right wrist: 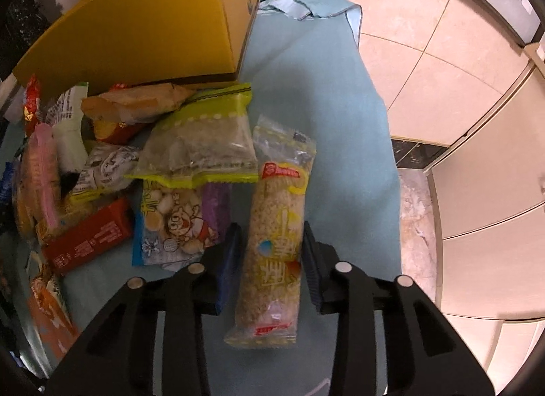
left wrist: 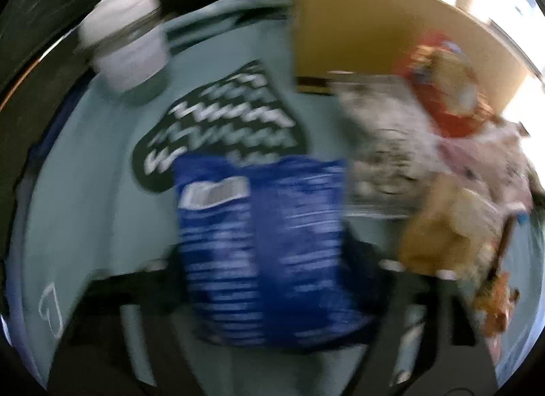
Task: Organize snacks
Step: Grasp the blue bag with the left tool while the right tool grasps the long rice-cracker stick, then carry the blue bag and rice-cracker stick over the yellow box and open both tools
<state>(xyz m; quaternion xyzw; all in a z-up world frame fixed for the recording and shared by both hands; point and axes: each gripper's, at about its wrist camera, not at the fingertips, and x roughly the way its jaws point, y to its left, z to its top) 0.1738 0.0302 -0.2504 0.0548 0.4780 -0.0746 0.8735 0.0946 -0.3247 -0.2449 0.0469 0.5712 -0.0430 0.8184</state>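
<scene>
The left wrist view is motion-blurred. My left gripper (left wrist: 269, 266) is shut on a blue snack packet (left wrist: 265, 246), held over the teal cloth (left wrist: 102, 191). In the right wrist view a long clear rice-cracker bar (right wrist: 272, 253) lies lengthwise between the blue pads of my right gripper (right wrist: 270, 249). The pads stand close to its sides, and I cannot tell whether they press on it. A pile of snack packets (right wrist: 112, 164) lies to its left, in front of a yellow box (right wrist: 153, 25). The box also shows in the left wrist view (left wrist: 357, 28).
A white jar (left wrist: 126, 38) stands at the back left of the cloth, and a dark patterned packet (left wrist: 224, 123) lies behind the blue one. More snacks (left wrist: 442, 164) are heaped at the right. Beige floor tiles (right wrist: 425, 55) and cabinet fronts (right wrist: 494, 191) lie past the cloth's right edge.
</scene>
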